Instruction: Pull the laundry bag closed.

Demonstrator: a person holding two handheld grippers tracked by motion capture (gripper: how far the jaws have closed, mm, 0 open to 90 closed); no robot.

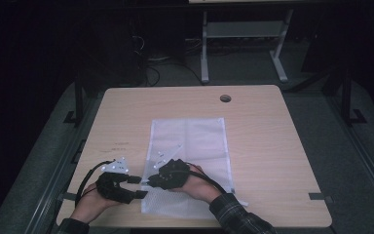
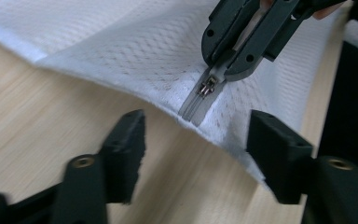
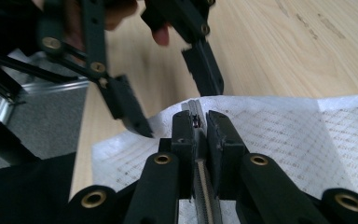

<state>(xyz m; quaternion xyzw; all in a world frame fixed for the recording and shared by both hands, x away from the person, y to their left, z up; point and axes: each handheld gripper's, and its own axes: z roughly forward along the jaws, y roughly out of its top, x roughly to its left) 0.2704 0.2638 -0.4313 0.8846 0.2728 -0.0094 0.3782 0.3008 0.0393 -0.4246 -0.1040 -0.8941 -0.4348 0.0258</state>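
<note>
Item: white mesh bag (image 1: 190,146), flat on a light wooden table (image 1: 272,146), long side running away from the person, its near left edge lifted off the wood. Zipper (image 2: 200,95) along that edge, metal slider (image 2: 208,87) near the end. Right gripper (image 1: 148,184): jaws pressed together, pinching the zipper at the slider. Left gripper (image 1: 140,187): jaws spread wide, one either side of the zipper end, just beside the bag's edge, not touching it.
</note>
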